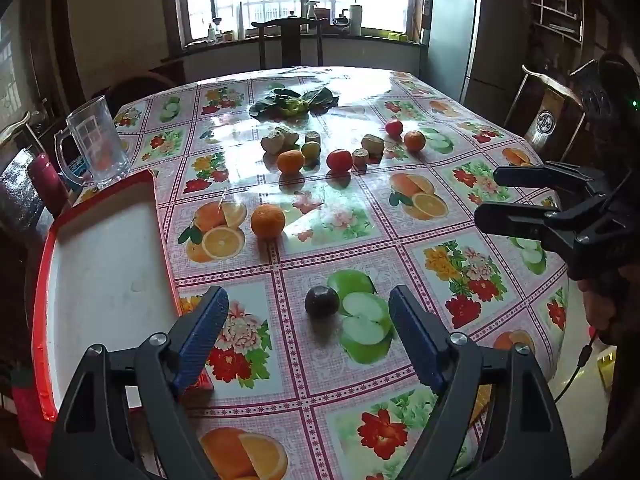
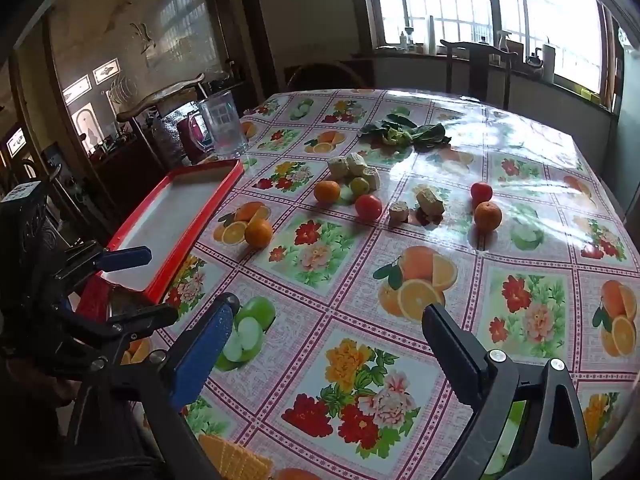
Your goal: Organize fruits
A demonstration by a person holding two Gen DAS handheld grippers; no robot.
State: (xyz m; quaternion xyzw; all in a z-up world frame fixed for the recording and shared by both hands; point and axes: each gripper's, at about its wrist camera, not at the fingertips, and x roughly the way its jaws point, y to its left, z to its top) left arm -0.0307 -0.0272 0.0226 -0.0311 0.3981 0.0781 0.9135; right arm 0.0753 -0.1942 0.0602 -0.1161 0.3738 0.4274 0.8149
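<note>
Both claws wide open, holding nothing.
Left claw (image 1: 308, 320) hangs over a dark fruit (image 1: 322, 301); right claw (image 2: 332, 340) hangs over the bare worktop (image 2: 400, 300).

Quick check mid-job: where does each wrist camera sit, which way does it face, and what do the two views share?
Left wrist: on the left gripper, angled down over the table; open jaws frame a dark round fruit; right gripper at the right edge.
Right wrist: on the right gripper, angled down; jaws open, holding nothing; left gripper at left.
Shared: red tray, near orange, clear jug.
</note>
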